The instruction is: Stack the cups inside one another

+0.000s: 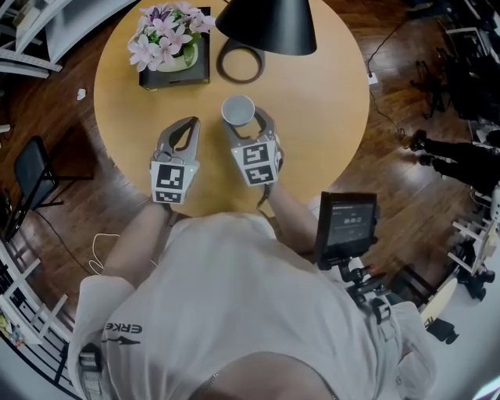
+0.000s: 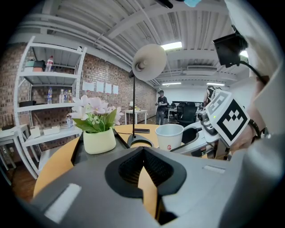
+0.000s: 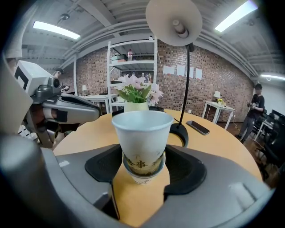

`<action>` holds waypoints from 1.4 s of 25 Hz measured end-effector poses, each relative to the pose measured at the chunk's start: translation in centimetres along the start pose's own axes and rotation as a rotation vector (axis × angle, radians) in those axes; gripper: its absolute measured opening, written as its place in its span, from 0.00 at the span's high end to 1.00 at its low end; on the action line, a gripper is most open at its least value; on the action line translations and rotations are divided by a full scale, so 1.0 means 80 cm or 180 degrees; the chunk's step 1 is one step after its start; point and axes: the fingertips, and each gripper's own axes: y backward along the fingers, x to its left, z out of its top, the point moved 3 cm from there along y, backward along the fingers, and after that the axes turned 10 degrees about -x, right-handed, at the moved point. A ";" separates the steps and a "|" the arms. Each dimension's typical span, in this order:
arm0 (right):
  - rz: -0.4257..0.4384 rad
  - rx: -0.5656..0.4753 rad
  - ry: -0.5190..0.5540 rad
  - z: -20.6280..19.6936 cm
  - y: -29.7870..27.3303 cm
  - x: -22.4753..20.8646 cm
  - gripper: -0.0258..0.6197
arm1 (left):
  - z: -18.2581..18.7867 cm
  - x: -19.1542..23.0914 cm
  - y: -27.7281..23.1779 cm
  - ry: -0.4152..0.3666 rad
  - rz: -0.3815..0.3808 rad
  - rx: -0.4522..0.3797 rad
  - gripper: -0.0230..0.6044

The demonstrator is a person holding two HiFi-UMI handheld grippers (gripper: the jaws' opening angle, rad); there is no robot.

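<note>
A white paper cup [image 1: 237, 109] stands on the round wooden table [image 1: 328, 101], and the right gripper view shows it nested in a second, lower cup [image 3: 143, 165]. My right gripper [image 1: 245, 119] has a jaw on each side of this pair, and the pads look pressed against the outer cup's rim. The pair's base seems to rest on the tabletop. In the left gripper view the cup [image 2: 169, 136] sits ahead to the right. My left gripper [image 1: 182, 134] hovers just left of the right one, shut and empty, with its jaws meeting [image 2: 143, 151].
A pot of pink flowers [image 1: 166, 39] on a black tray sits at the table's far left. A black lamp shade [image 1: 269, 23] hangs over its ring base [image 1: 241, 62] just beyond the cup. A phone [image 3: 198, 128] lies further back. Chairs and gear stand around the table.
</note>
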 end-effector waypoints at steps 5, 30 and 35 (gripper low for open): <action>0.0026 0.0055 -0.0024 -0.006 -0.002 0.000 0.45 | 0.001 0.000 0.000 -0.0011 -0.0004 0.0011 0.96; -0.0148 -0.0023 -0.0007 0.005 0.027 -0.012 0.37 | 0.015 -0.017 0.005 -0.0060 -0.0077 -0.0101 0.96; -0.0187 -0.0266 -0.0042 0.032 0.052 -0.015 0.39 | 0.033 -0.025 0.009 -0.0075 -0.0074 -0.0222 0.96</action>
